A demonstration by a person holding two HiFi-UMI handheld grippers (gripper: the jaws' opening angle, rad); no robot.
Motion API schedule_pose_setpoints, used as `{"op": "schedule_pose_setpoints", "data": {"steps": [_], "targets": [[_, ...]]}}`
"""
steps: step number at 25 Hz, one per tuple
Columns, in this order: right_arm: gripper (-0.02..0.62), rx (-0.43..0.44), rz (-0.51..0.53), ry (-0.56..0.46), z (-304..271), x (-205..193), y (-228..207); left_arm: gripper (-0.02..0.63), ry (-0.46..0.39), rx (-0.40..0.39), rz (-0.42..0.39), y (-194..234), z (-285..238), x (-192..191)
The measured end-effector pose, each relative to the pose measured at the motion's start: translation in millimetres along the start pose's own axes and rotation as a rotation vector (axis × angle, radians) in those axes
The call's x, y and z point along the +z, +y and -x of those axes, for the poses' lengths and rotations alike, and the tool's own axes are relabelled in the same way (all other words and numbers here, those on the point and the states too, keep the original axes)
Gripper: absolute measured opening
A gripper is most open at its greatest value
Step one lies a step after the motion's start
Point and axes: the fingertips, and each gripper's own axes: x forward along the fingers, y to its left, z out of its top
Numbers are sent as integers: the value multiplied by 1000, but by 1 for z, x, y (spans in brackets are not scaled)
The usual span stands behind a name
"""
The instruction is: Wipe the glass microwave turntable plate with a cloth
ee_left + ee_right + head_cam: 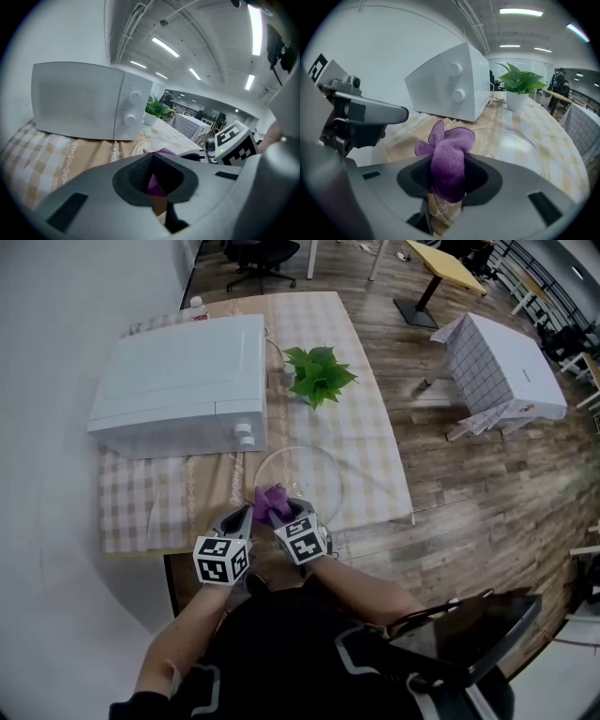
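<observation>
- The right gripper (449, 185) is clamping the purple cloth (450, 157). The wad is passing up through the jaws and projecting beyond their tips.
- The left gripper (152, 164) is holding its jaws together. No fold appears pinched there; the purple showing through its gap is judged to be the cloth lying beyond it.
- The glass turntable plate (525, 147) is lying flat on the checked tablecloth (375, 446), in front of the microwave (183, 381) and on the near side of the potted plant (319, 374).
- Governing relation: the plate is lying ahead of the right gripper and to its right, with the cloth sitting at the plate's near-left rim. Whether the cloth is touching the glass cannot be determined.
- The plate is round, so no long axis is constraining the stroke direction. The cloth's long axis is running along the jaws, toward the plate.
- The right gripper is the nearer tool and is carrying the cloth. The left gripper is sitting just beside it, off the plate's left edge.
- Judgement: the coming stroke is calling for forward and rightward travel with the cloth lowered onto the glass.
</observation>
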Motion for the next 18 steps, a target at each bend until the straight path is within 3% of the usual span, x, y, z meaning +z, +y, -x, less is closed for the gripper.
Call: {"op": "schedule_pose_setpoints", "data": {"steps": [18], "targets": [[152,-110,-93,-10,38,-32,-56,5,27,-99,-33,-38,-26,-4]]}}
